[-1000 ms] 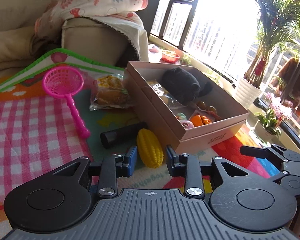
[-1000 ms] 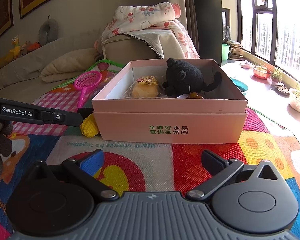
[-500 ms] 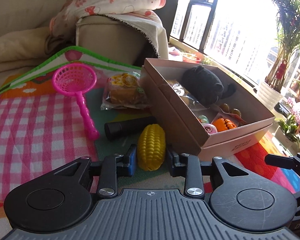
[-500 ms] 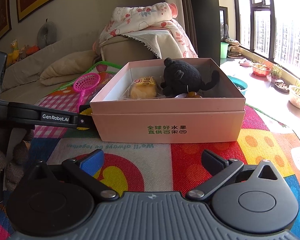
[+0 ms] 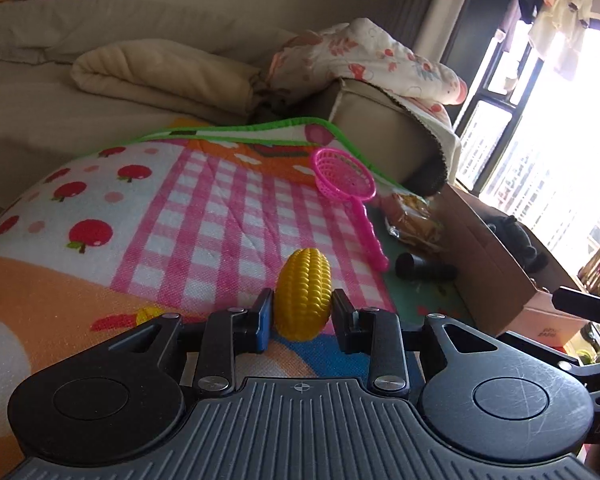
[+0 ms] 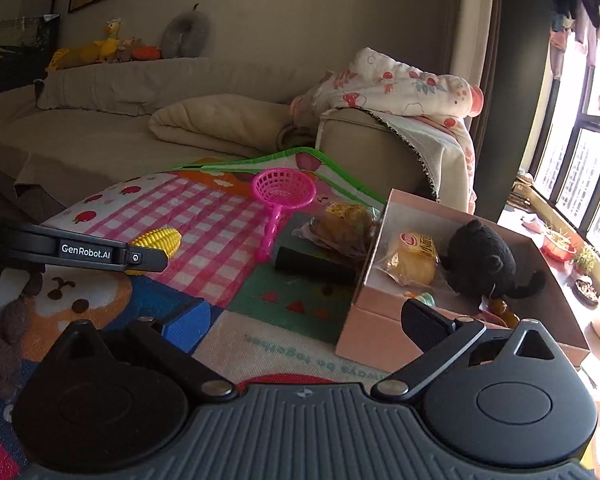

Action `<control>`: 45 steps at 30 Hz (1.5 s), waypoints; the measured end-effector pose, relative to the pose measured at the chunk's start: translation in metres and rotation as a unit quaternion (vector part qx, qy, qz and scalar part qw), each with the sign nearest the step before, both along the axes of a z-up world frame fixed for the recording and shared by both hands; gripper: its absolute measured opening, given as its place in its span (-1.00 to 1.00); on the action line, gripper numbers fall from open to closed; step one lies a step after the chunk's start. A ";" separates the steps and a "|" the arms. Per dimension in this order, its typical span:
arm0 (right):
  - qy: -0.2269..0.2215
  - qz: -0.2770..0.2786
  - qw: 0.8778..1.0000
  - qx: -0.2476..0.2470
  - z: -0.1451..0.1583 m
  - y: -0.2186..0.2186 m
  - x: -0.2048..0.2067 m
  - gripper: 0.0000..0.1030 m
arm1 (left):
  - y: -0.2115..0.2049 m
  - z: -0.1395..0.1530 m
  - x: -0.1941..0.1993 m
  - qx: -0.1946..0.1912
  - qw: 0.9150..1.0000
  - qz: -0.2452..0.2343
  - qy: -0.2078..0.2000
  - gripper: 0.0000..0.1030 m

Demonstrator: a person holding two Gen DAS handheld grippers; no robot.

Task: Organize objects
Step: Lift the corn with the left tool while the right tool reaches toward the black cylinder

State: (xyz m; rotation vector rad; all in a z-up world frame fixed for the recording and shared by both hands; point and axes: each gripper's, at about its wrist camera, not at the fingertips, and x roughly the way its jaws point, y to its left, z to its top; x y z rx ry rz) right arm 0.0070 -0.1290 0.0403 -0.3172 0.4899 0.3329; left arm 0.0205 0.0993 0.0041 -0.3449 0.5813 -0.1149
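Note:
My left gripper [image 5: 300, 316] is shut on a yellow toy corn [image 5: 303, 293] and holds it above the pink checked play mat [image 5: 204, 216]; the corn also shows in the right wrist view [image 6: 156, 241], behind the left gripper's arm. My right gripper [image 6: 306, 318] is open and empty, low over the mat in front of the pink cardboard box [image 6: 380, 336]. The box holds a black plush cat [image 6: 482, 258], a wrapped bun [image 6: 414, 258] and small toys. A pink toy net [image 6: 282, 196], a wrapped bread pack [image 6: 340, 226] and a black cylinder [image 6: 312, 266] lie left of the box.
A beige sofa [image 6: 140, 120] with a folded blanket [image 6: 220, 120] and floral quilt [image 6: 396, 84] stands behind the mat. A window ledge with potted plants [image 6: 560, 240] runs along the right. A brown knitted toy [image 6: 4, 344] lies at the mat's left edge.
My left gripper closed on the corn, lifted it and swung left, away from the box. My right gripper turned left and rose, so the box now sits at its right.

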 end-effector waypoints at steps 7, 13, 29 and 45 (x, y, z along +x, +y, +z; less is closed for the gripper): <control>-0.019 -0.008 0.996 -0.088 -0.009 0.066 0.059 -0.10 | 0.025 -0.005 -0.010 -0.067 0.996 0.048 -0.014 -0.33; 0.030 -0.030 0.991 -0.124 -0.028 0.083 0.108 -0.46 | 0.028 -0.006 -0.012 -0.084 0.996 0.039 -0.018 -0.33; 0.135 -0.040 0.988 0.067 0.002 -0.017 0.002 -0.19 | 0.027 -0.009 -0.010 -0.088 0.995 0.038 -0.009 -0.33; 0.118 -0.227 0.963 0.089 -0.030 0.046 0.077 -0.12 | 0.037 -0.010 -0.017 -0.120 0.991 0.052 -0.032 -0.33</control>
